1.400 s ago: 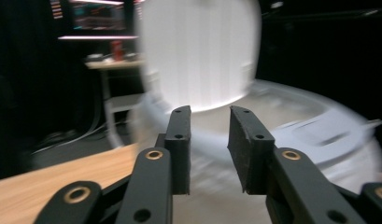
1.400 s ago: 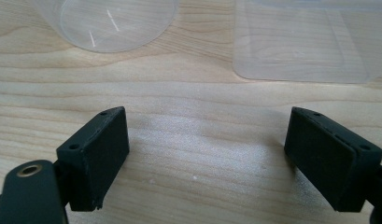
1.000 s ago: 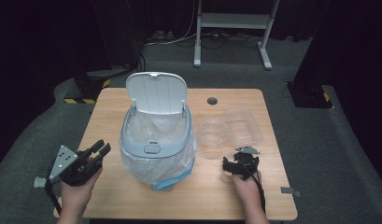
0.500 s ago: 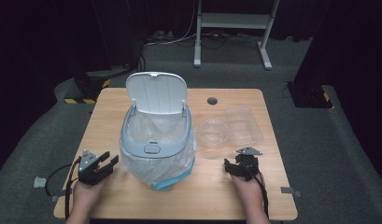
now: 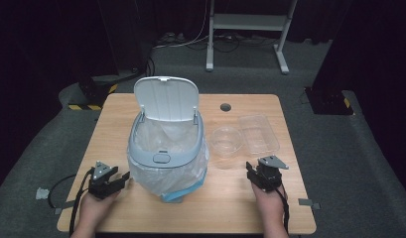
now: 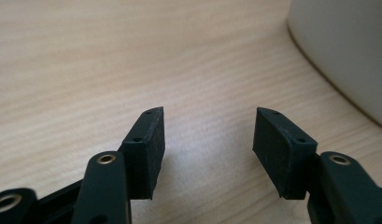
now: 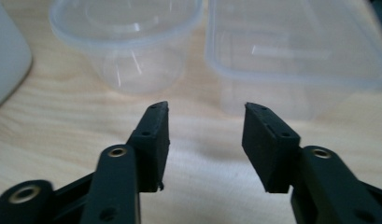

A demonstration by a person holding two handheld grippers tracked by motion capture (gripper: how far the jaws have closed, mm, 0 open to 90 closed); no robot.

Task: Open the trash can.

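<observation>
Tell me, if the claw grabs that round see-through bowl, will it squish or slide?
The round bowl looks like thin clear plastic, so it would probably flex if squeezed hard and feel very light. Its smooth, glossy wall may slip between the pads, so gripping the rim seems safer. It appears empty and stands on the wooden table, so a nudge would likely make it slide rather than tip.

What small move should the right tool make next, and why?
Probably ease the right tool forward toward the round clear bowl. Its jaws have just been closing but stand apart with nothing between them, and the bowl and the rectangular clear container sit just ahead, untouched, beside the open bin.
</observation>
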